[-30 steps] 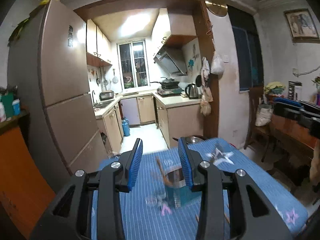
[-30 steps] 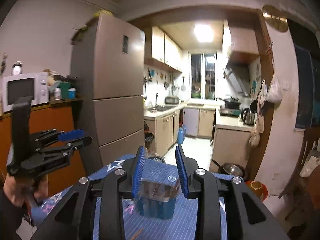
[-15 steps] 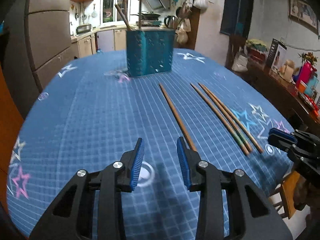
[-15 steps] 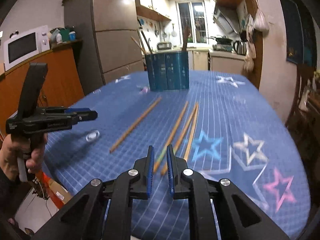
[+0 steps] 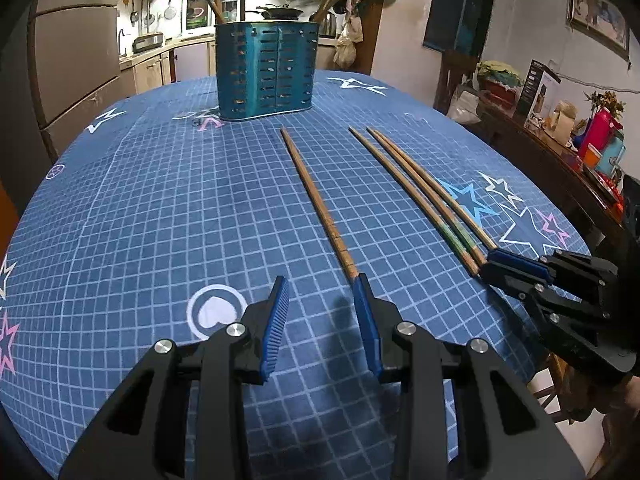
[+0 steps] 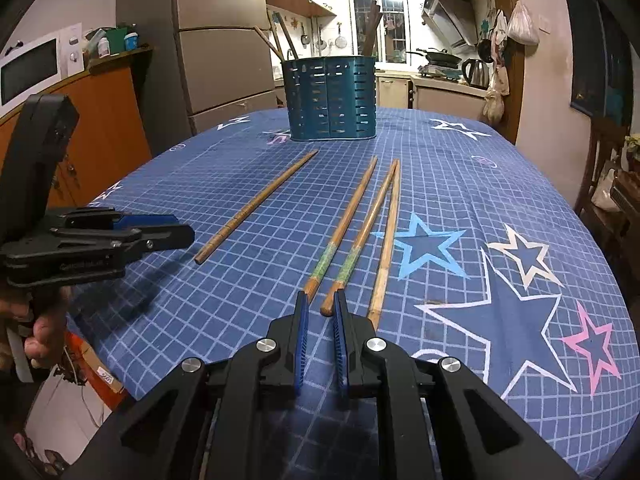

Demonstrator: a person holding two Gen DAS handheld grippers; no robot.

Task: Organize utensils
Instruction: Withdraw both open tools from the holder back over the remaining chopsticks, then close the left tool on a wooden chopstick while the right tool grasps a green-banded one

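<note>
Bare tablecloth [image 5: 140,220] is lying open across the frame's left half; chopsticks [image 5: 316,204] are crossing centre, the blue utensil holder [image 5: 266,70] blocking upper centre.

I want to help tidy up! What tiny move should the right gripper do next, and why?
Probably ease the right gripper forward a little. Its jaws are open only narrowly, lined up with the near ends of two chopsticks lying loose on the table, and the holder stands behind.

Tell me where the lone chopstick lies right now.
In the left wrist view the lone chopstick lies mid-table on the blue cloth, its near end by the left gripper, left of three others.
</note>
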